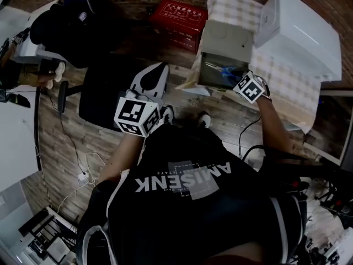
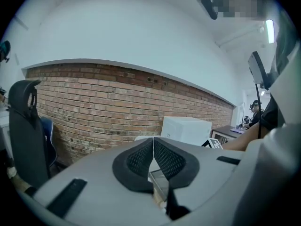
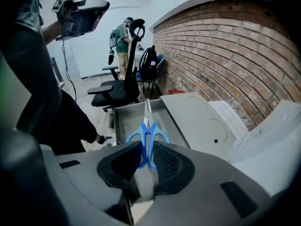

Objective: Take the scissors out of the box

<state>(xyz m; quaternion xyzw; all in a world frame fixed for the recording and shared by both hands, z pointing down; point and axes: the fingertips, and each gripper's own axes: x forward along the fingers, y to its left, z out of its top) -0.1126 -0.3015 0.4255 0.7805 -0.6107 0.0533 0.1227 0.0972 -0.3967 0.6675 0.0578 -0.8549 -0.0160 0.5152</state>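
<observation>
Blue-handled scissors (image 3: 148, 132) sit between the pads of my right gripper (image 3: 148, 149), blades pointing away, held just above the open grey box (image 3: 123, 121). Its lid (image 3: 200, 117) is swung open to the right. In the head view the right gripper (image 1: 238, 79) hangs at the box (image 1: 220, 48) mouth, and a bit of blue scissors (image 1: 228, 72) shows there. My left gripper (image 1: 151, 83) stays off to the left over the floor, far from the box. In the left gripper view its jaws meet at the tips (image 2: 153, 141) with nothing between them.
A red case (image 1: 179, 18) lies on the floor beyond the box. A white container (image 1: 300, 32) rests on a checked cloth (image 1: 287, 79) to the right. A black office chair (image 1: 105, 93) stands at the left. Another person (image 3: 123, 41) stands far back by a brick wall (image 2: 117, 107).
</observation>
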